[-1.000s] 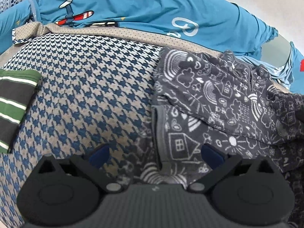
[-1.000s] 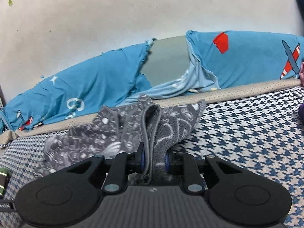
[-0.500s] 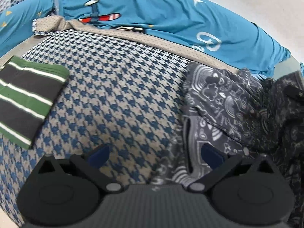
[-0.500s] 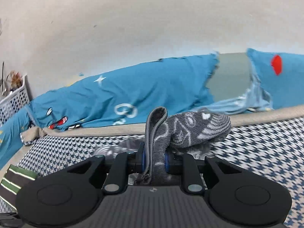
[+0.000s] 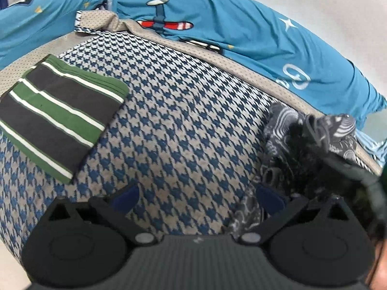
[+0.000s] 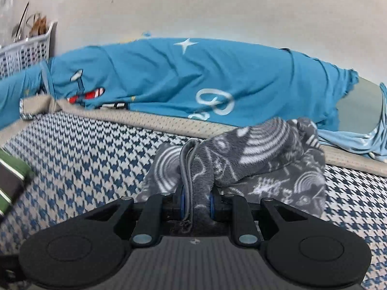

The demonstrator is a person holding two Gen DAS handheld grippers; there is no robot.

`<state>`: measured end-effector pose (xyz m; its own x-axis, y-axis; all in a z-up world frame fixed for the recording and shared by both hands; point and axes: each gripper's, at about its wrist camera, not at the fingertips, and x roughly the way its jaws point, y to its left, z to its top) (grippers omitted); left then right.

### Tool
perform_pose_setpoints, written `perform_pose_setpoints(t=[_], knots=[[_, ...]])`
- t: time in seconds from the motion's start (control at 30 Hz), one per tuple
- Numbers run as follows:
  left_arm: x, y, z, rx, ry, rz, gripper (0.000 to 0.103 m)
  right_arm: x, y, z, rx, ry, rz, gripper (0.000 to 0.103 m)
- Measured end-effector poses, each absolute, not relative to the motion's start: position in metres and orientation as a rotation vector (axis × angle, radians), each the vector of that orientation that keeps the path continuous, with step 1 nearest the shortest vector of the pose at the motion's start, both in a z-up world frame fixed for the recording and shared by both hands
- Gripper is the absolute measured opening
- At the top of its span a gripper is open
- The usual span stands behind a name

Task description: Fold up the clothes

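Observation:
A grey fleece garment (image 6: pixel 266 149) with white doodles lies bunched on the houndstooth bed cover (image 6: pixel 96 159). My right gripper (image 6: pixel 197 198) is shut on a doubled edge of it, and the fabric stands up between the blue pads. In the left wrist view the same garment (image 5: pixel 302 145) sits crumpled at the right. My left gripper (image 5: pixel 197 197) is open over the bare cover, and a strip of the garment lies just inside its right finger (image 5: pixel 268 198). Nothing is pressed between its pads.
A folded green, black and white striped garment (image 5: pixel 60 111) lies at the left of the bed. Blue aeroplane-print bedding (image 5: pixel 241 36) runs along the wall behind. A white lattice basket (image 6: pixel 24 50) stands at the far left.
My right gripper has carried the garment's edge to the left, bunching the fabric over itself. The left gripper has drifted left, so the striped piece shows more and the garment sits further right.

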<state>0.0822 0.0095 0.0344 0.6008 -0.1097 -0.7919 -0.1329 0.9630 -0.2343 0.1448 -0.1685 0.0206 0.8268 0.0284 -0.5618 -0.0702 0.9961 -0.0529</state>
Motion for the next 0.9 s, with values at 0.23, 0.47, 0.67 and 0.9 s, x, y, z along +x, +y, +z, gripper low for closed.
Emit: perform_pose_setpoints(t=[0.23,0.47,0.67,0.9], knots=[[0.081,0.014,0.036,-0.323,0.929,0.031,0.103,0.141,-0.156,0.018,-0.114,0.558,0.020,0.019],[0.082,0.016,0.035,-0.333,0.931,0.053,0.103,0.146,-0.141,0.007,-0.190,0.590,0.123,0.040],[0.083,0.016,0.035,-0.344,0.923,0.057,0.103,0.134,-0.141,0.017,-0.168,0.575,0.228,0.067],[0.084,0.020,0.038,-0.349,0.906,0.089,0.103,0.111,-0.176,0.041,-0.026,0.539,0.287,0.066]])
